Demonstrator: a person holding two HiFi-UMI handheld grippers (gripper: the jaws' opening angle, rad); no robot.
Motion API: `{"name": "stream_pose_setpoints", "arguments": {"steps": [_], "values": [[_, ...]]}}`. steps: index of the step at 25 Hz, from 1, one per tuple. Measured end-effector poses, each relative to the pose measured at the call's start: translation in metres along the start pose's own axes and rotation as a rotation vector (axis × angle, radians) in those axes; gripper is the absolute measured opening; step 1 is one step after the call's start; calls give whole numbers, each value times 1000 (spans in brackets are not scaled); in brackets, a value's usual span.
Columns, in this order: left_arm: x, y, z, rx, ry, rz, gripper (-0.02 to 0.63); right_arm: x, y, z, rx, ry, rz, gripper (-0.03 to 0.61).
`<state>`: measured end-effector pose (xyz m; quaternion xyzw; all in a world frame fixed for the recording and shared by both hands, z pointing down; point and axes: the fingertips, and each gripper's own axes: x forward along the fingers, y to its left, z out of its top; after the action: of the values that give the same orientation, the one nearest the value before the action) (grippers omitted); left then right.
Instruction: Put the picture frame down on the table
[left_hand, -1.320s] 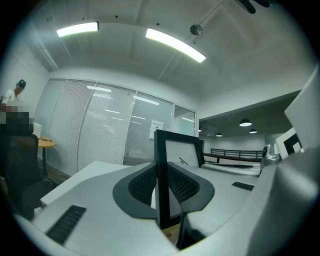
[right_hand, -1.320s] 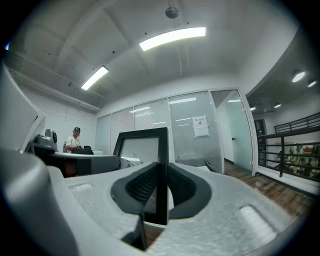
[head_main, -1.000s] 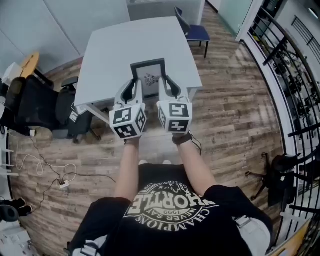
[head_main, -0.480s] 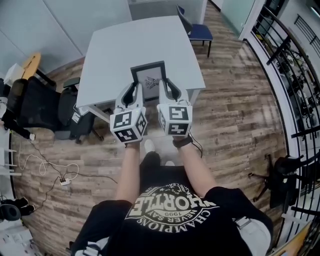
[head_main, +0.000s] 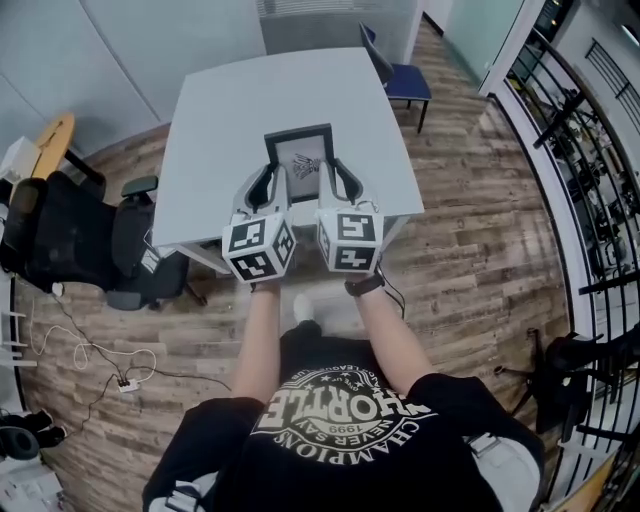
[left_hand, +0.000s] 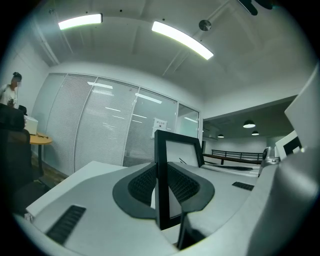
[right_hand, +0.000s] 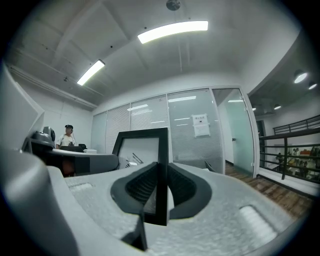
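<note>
A black picture frame (head_main: 300, 157) with a white mat and a small dark drawing is held over the near part of the white table (head_main: 230, 110). My left gripper (head_main: 270, 184) is shut on the frame's left edge, and my right gripper (head_main: 337, 180) is shut on its right edge. In the left gripper view the frame (left_hand: 162, 185) stands edge-on between the ribbed pads (left_hand: 142, 184). The right gripper view shows the frame (right_hand: 161, 175) the same way, clamped between dark pads (right_hand: 182, 186). Whether the frame touches the table cannot be told.
A blue chair (head_main: 400, 80) stands at the table's far right corner. Black office chairs (head_main: 70, 235) crowd the left side, with cables (head_main: 100, 360) on the wooden floor. A black railing (head_main: 570, 130) runs along the right. A person (right_hand: 66, 136) sits at a distant desk.
I have stepped toward the table. Both grippers and the frame now sit farther over the tabletop, still gripped the same way.
</note>
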<state>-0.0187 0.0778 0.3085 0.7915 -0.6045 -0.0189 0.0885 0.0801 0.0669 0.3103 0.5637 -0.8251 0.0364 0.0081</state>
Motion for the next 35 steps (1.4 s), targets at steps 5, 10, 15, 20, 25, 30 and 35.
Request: {"name": "stream_pose_setpoints", "arguments": {"steps": [5,10,15,20,25,30,35], "values": [[49,49,21,-25,8,-17,72,66,13,19,-12,-14,1,61],[91,90,25,-47,12,-25,72,124,20,13,-17,5,-5,61],[127,133,29,-41,10,-27,72,178,34,10,-14,5,-2,63],[152,169,23,-61,25,-36,74,217,47,-1,-13,30,-16,63],[184,174,-1,-67,82,-55,72,243,30,-27,-10,86,-52,63],[221,173,-22,-86,122,-65,72,269,4,-46,-5,132,-69,63],[262,184,-30,-95,145,-38,72,309,-13,-57,7,159,-48,63]]}}
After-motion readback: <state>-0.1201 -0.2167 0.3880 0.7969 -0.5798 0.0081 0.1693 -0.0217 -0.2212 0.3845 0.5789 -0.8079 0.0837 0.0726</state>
